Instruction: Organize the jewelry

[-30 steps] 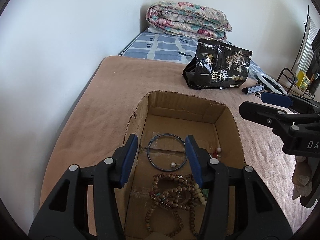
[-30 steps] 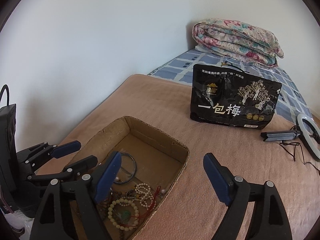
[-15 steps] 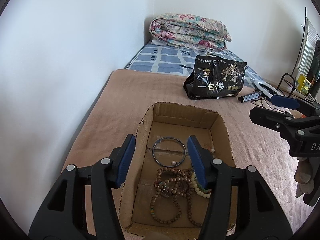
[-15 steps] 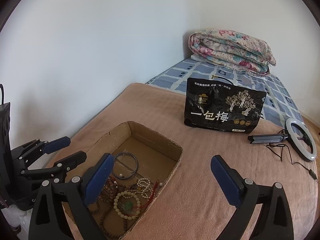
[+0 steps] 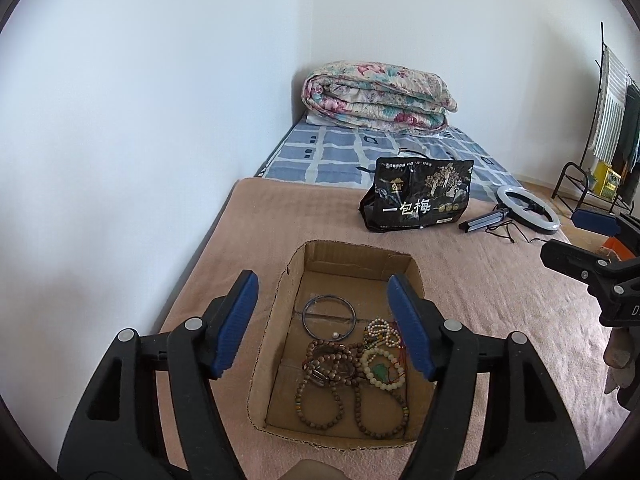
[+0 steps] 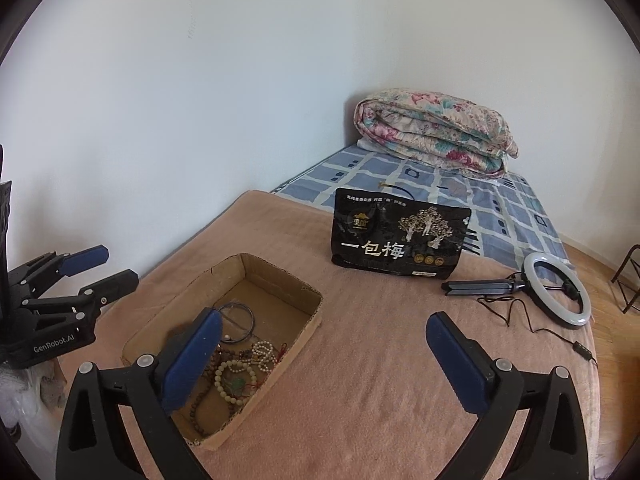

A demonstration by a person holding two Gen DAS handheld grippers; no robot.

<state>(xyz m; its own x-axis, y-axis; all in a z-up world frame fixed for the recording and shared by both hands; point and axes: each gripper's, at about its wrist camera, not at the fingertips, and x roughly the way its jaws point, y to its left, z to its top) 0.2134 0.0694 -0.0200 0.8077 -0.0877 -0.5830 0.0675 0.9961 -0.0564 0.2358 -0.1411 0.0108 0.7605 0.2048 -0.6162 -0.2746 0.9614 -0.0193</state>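
An open cardboard box [image 5: 354, 254] [image 6: 280, 276] lies on the tan blanket. In it are a dark bangle [image 5: 329, 316] [image 6: 239, 317], brown wooden bead strands [image 5: 320, 396] [image 6: 200, 404], a pale bead bracelet with a green pendant [image 5: 382, 370] [image 6: 234, 382] and a white pearl string [image 5: 380, 326] [image 6: 265, 354]. My left gripper [image 5: 326, 326] is open and empty, held above the box; it also shows in the right wrist view [image 6: 98, 268]. My right gripper [image 6: 324, 356] is open and empty, above the box's right side; it also shows in the left wrist view [image 5: 580, 236].
A black snack bag [image 5: 416, 200] [image 6: 400, 240] stands beyond the box. A ring light on a folded stand [image 5: 528, 210] [image 6: 558, 294] with a cable lies to its right. A folded floral quilt [image 5: 376, 96] [image 6: 436, 130] sits at the far wall. A clothes rack [image 5: 612, 120] stands right.
Both grippers have risen and drawn back from the box. The left gripper's jaws have opened wider. The box looks smaller and farther, and the jewelry stays in it.
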